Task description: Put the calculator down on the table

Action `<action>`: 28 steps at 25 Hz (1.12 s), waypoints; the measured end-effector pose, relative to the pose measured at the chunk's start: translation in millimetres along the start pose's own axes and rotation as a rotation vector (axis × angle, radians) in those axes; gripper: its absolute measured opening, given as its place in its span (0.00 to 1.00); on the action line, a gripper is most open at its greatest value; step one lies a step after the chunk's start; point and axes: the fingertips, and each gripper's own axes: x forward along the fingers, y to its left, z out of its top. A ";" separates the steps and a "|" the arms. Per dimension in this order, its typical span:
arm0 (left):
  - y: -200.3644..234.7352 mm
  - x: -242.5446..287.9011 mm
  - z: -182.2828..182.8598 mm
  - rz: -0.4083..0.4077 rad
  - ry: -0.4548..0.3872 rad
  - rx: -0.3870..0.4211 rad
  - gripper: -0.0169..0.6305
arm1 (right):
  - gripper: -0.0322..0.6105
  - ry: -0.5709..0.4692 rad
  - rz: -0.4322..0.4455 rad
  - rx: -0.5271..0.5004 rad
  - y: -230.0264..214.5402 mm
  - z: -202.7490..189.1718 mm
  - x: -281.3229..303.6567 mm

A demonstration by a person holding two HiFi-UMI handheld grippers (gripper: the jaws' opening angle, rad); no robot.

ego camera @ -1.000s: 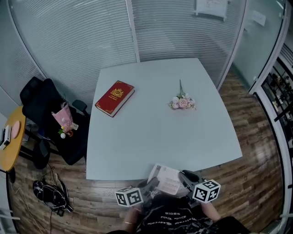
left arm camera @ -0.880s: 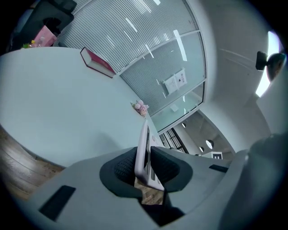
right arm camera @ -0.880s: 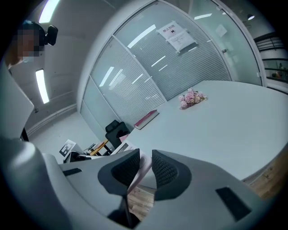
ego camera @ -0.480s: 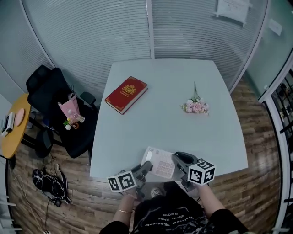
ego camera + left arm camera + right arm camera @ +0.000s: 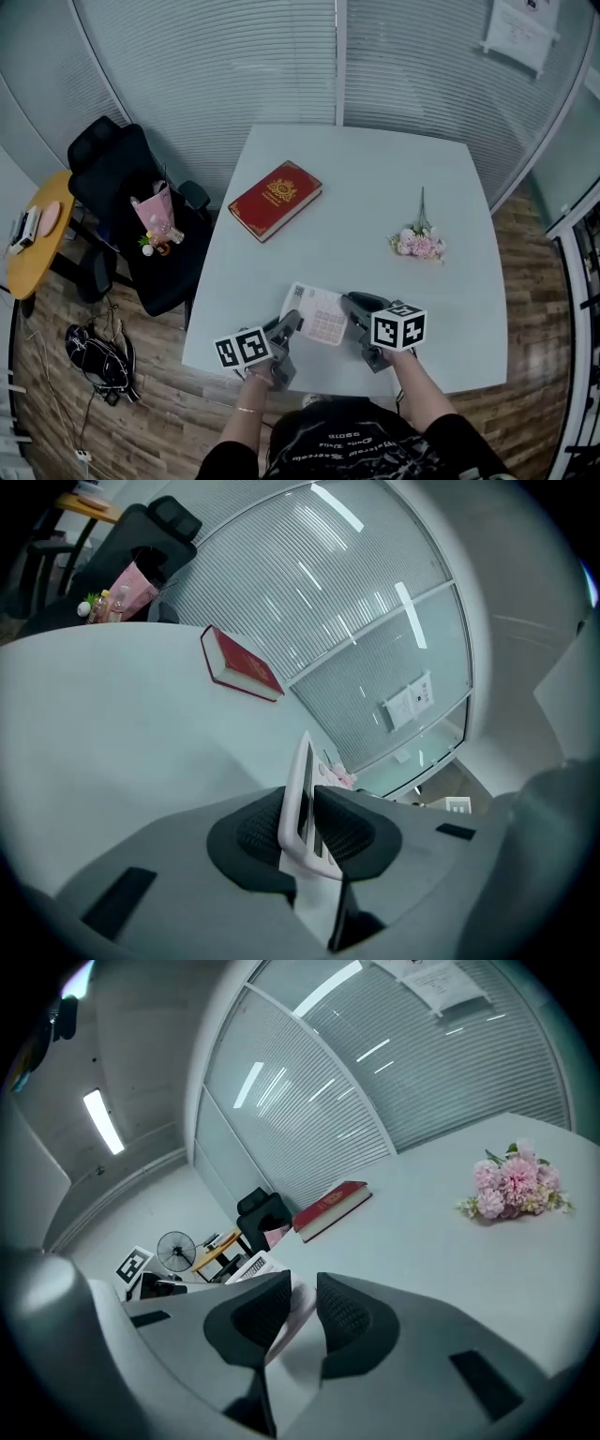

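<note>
Closest to me, my left gripper (image 5: pixel 287 330) is clamped on one side edge of the calculator (image 5: pixel 319 314) and my right gripper (image 5: pixel 356 312) pinches the opposite edge. The pale, pink-keyed slab hangs between the two over the near part of the white table (image 5: pixel 375 178); whether it touches the top I cannot tell. Farther out the red book (image 5: pixel 276 199) lies to the left and the pink flower bunch (image 5: pixel 419 242) to the right, well apart, with the striped glass wall (image 5: pixel 234 66) beyond.
</note>
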 end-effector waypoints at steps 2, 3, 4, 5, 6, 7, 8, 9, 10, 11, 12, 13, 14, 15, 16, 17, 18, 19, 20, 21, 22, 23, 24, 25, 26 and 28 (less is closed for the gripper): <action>5.6 10.9 10.3 0.019 -0.004 -0.001 0.17 | 0.20 0.014 0.001 0.008 -10.0 7.1 13.0; 8.0 16.3 15.5 0.027 -0.006 -0.001 0.17 | 0.20 0.022 0.004 0.010 -14.7 10.9 19.3; 10.4 21.6 20.5 0.034 -0.006 0.000 0.17 | 0.20 0.032 0.007 0.011 -19.3 14.6 25.6; 13.0 26.5 25.3 0.040 -0.006 0.000 0.17 | 0.20 0.042 0.010 0.011 -23.6 18.0 31.8; 15.9 31.1 29.9 0.047 -0.005 0.000 0.17 | 0.20 0.052 0.012 0.010 -27.7 21.1 38.1; 19.0 35.5 34.2 0.053 -0.005 -0.001 0.17 | 0.20 0.062 0.013 0.009 -31.5 23.8 44.2; 22.2 39.6 38.3 0.060 -0.006 -0.003 0.17 | 0.20 0.070 0.015 0.010 -35.1 26.4 50.3; 25.5 43.5 42.0 0.066 -0.008 -0.004 0.17 | 0.20 0.078 0.018 0.013 -38.7 28.5 56.3; 28.9 47.5 45.5 0.073 -0.009 -0.005 0.17 | 0.20 0.085 0.019 0.016 -42.5 30.2 62.2; 32.5 51.5 48.5 0.081 -0.009 -0.006 0.17 | 0.20 0.093 0.019 0.020 -46.5 31.1 68.1; 36.3 55.6 51.0 0.090 -0.008 -0.007 0.17 | 0.20 0.102 0.016 0.024 -50.9 31.4 73.8; 40.3 59.5 52.9 0.100 -0.006 -0.008 0.18 | 0.20 0.112 0.011 0.030 -55.3 31.1 79.3; 44.5 63.2 54.6 0.111 -0.004 -0.011 0.17 | 0.20 0.120 0.006 0.036 -59.4 30.7 84.7; 48.9 66.5 56.2 0.122 -0.002 -0.015 0.18 | 0.20 0.127 0.000 0.043 -63.1 30.4 89.9; 53.1 69.5 57.9 0.130 0.001 -0.020 0.18 | 0.20 0.132 -0.005 0.050 -66.1 30.2 94.6; 57.0 72.3 59.6 0.136 0.006 -0.027 0.18 | 0.20 0.137 -0.011 0.057 -68.6 30.3 98.9; 60.5 74.9 60.8 0.140 0.011 -0.036 0.18 | 0.20 0.142 -0.016 0.064 -71.0 30.2 102.6; 63.8 77.5 61.5 0.142 0.018 -0.047 0.18 | 0.21 0.148 -0.020 0.072 -73.6 29.5 105.7; 66.7 80.0 61.6 0.145 0.024 -0.057 0.17 | 0.20 0.155 -0.024 0.080 -76.5 28.2 108.5; 69.5 82.5 61.7 0.149 0.030 -0.064 0.18 | 0.20 0.164 -0.028 0.087 -79.5 26.7 111.3; 72.4 85.0 62.0 0.155 0.035 -0.067 0.18 | 0.21 0.173 -0.030 0.091 -82.4 25.4 114.4; 75.2 87.4 62.9 0.160 0.038 -0.067 0.18 | 0.21 0.180 -0.032 0.094 -85.0 24.7 117.9; 77.9 89.6 64.4 0.164 0.038 -0.067 0.18 | 0.21 0.185 -0.034 0.095 -87.2 24.7 121.4; 80.4 91.7 66.3 0.167 0.038 -0.066 0.18 | 0.21 0.189 -0.036 0.096 -89.4 25.2 125.0; 82.8 93.8 68.3 0.170 0.038 -0.066 0.18 | 0.21 0.193 -0.038 0.096 -91.5 26.0 128.4; 86.9 97.6 72.1 0.178 0.040 -0.066 0.18 | 0.21 0.201 -0.043 0.094 -95.0 27.5 134.6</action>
